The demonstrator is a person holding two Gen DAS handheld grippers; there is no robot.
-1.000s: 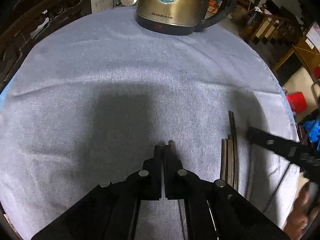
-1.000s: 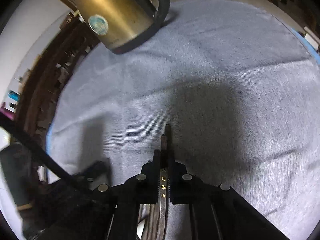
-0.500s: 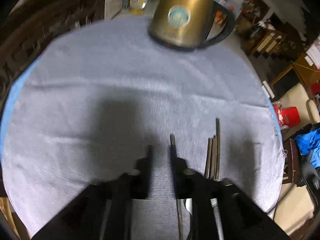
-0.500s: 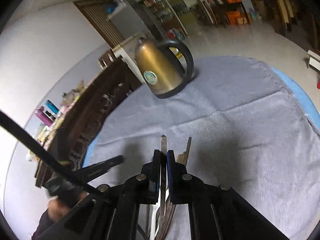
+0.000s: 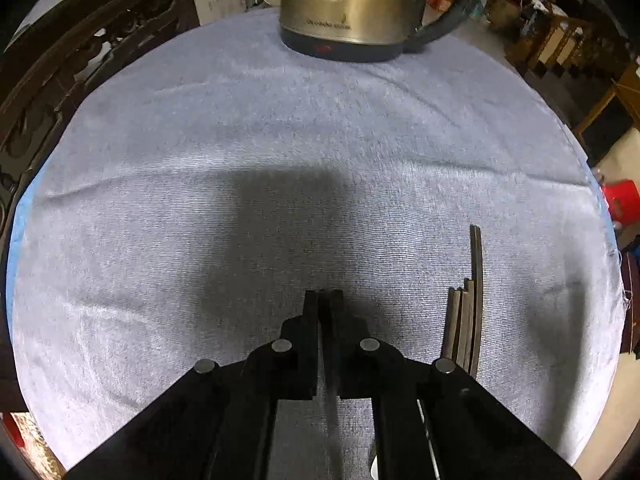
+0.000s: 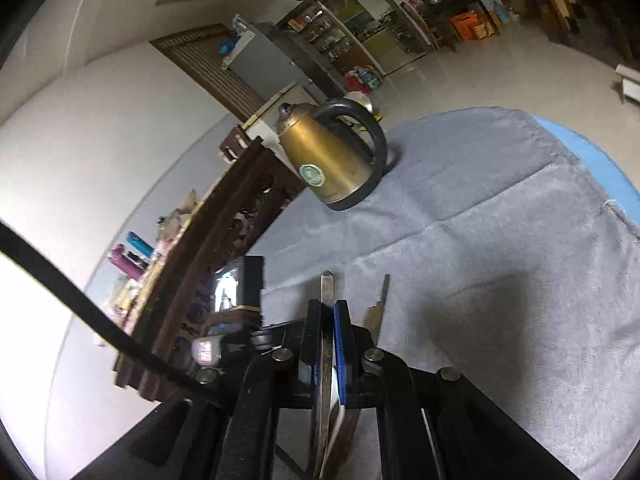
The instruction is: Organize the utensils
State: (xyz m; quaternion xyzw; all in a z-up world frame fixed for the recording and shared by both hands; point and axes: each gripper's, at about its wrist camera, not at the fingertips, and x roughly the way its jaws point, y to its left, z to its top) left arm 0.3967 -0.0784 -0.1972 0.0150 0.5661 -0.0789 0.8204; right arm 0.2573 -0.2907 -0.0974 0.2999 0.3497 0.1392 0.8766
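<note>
Several dark chopsticks point(image 5: 466, 308) lie side by side on the grey towel point(image 5: 280, 120), right of my left gripper point(image 5: 324, 300). The left gripper is shut on one chopstick point(image 5: 331, 408), whose shaft shows below the fingers. My right gripper point(image 6: 329, 306) is shut on a brown chopstick point(image 6: 326, 288) with gold lettering, lifted and tilted above the towel point(image 6: 500, 200). Other chopsticks point(image 6: 380, 304) show just right of its fingers. The left gripper point(image 6: 252, 280) appears in the right wrist view.
A brass electric kettle point(image 5: 352, 4) with a black handle stands at the towel's far edge; it also shows in the right wrist view point(image 6: 336, 156). Carved dark wooden furniture point(image 6: 224, 248) borders the table on the left. A red bucket point(image 5: 620, 204) sits beyond the right edge.
The left gripper opened, slid back and shut again lower on its chopstick. The right gripper lifted and tilted upward with its chopstick, away from the towel.
</note>
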